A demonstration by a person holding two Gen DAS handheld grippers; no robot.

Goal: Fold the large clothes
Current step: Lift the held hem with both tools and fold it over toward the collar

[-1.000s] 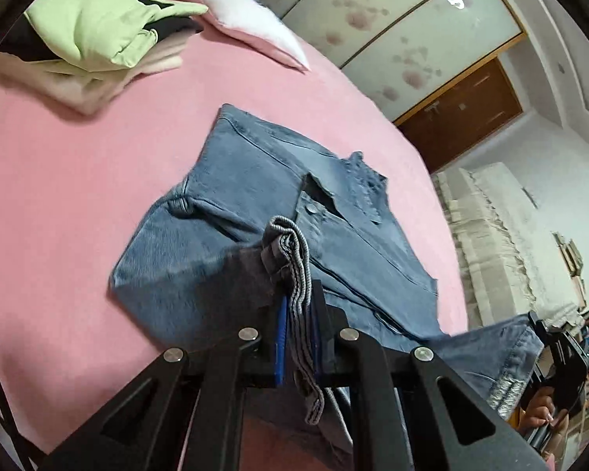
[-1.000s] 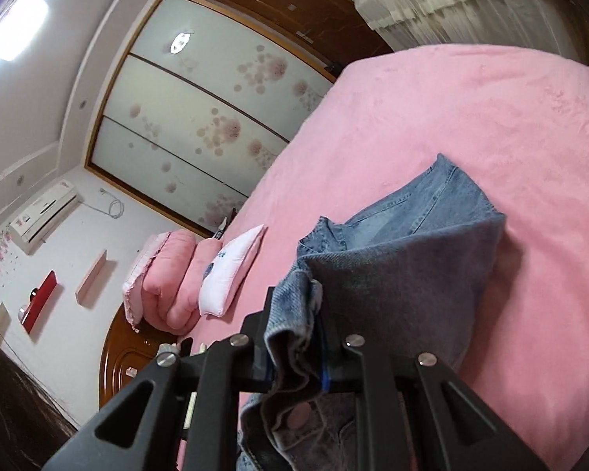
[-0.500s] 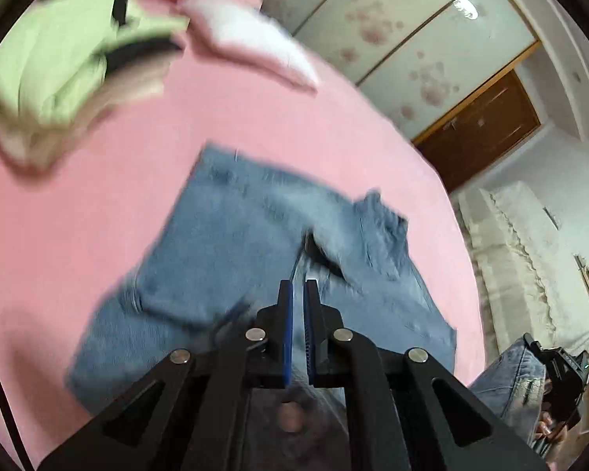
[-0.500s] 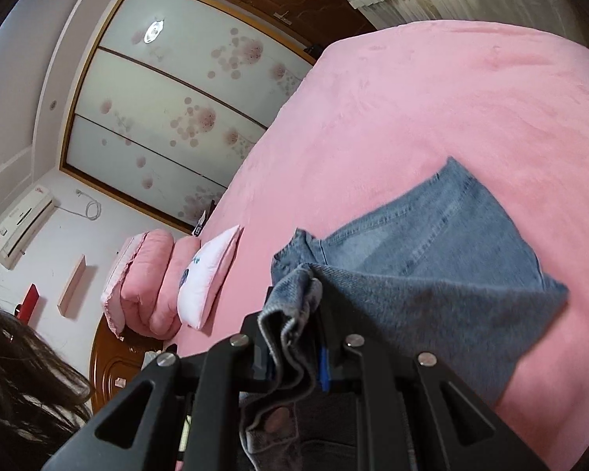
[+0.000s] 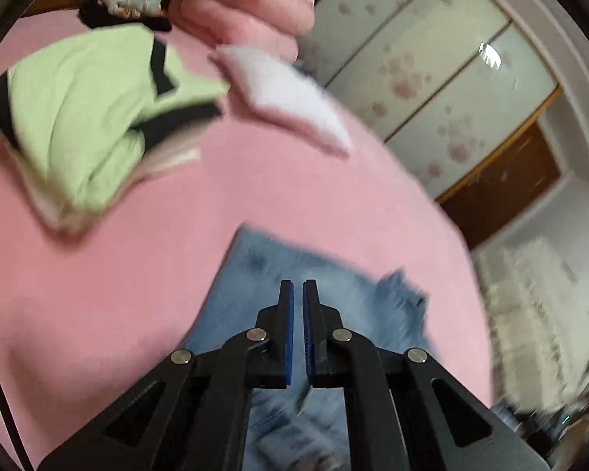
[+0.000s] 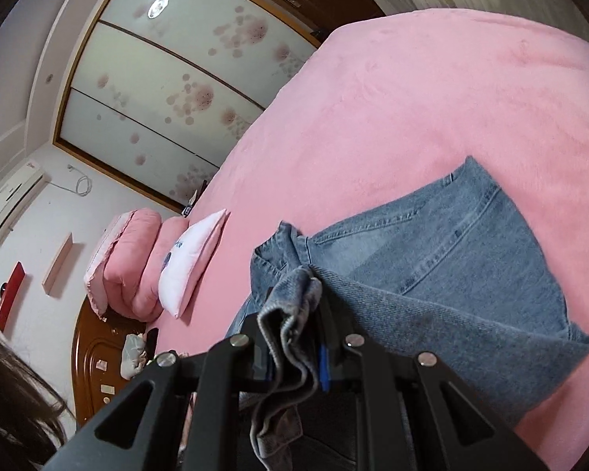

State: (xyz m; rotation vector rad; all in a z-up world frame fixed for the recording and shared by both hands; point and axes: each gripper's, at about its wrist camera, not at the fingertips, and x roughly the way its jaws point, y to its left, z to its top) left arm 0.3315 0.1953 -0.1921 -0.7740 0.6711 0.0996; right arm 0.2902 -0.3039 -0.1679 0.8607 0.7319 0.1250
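Note:
A pair of blue jeans lies partly folded on the pink bed. My right gripper is shut on a bunched hem of the jeans and holds that edge lifted above the folded part. In the left wrist view the jeans show blurred below my left gripper. Its jaws stand almost together with a thin gap and nothing between them, hovering above the denim.
A folded green and black garment on a beige one lies at the far left of the bed. A white pillow and a pink quilt sit at the headboard. A floral wardrobe stands beyond the bed.
My left gripper has let go of the jeans' hem and lifted away toward the headboard. My right gripper keeps its hold and has carried its edge over the folded denim.

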